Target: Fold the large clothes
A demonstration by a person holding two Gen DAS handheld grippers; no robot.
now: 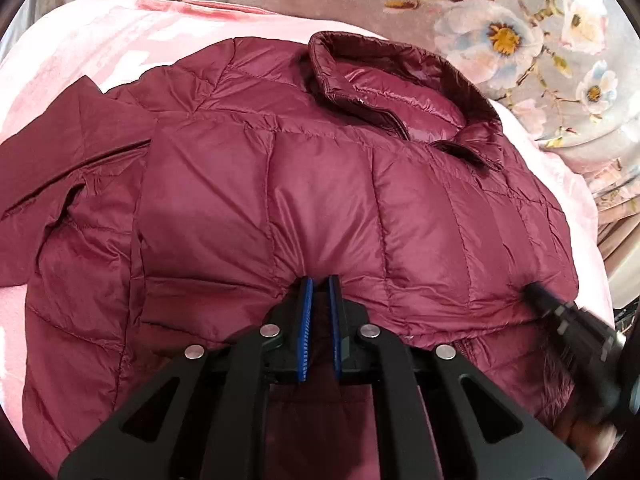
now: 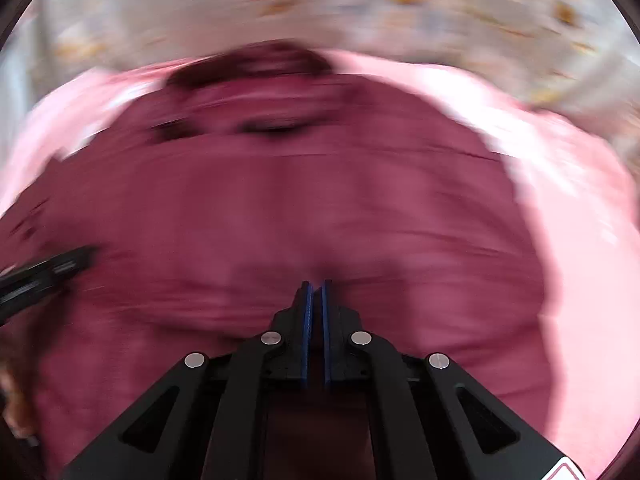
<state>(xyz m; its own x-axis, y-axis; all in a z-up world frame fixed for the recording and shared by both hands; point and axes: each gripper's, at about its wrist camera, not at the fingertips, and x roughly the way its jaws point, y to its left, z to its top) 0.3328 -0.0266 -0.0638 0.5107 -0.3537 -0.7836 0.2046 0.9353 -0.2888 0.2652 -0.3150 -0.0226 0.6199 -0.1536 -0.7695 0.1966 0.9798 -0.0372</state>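
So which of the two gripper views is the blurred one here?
The right wrist view: the maroon jacket is smeared there, while the left wrist view shows its quilting and collar sharply. Both the right gripper and left gripper pinch fabric.

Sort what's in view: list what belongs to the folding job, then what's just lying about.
Job:
- maroon puffer jacket
- left claw, pinching the jacket's near edge
- right claw, pinching the same edge further right

Lying about:
- pink blanket under the jacket
- floral bedding beyond it
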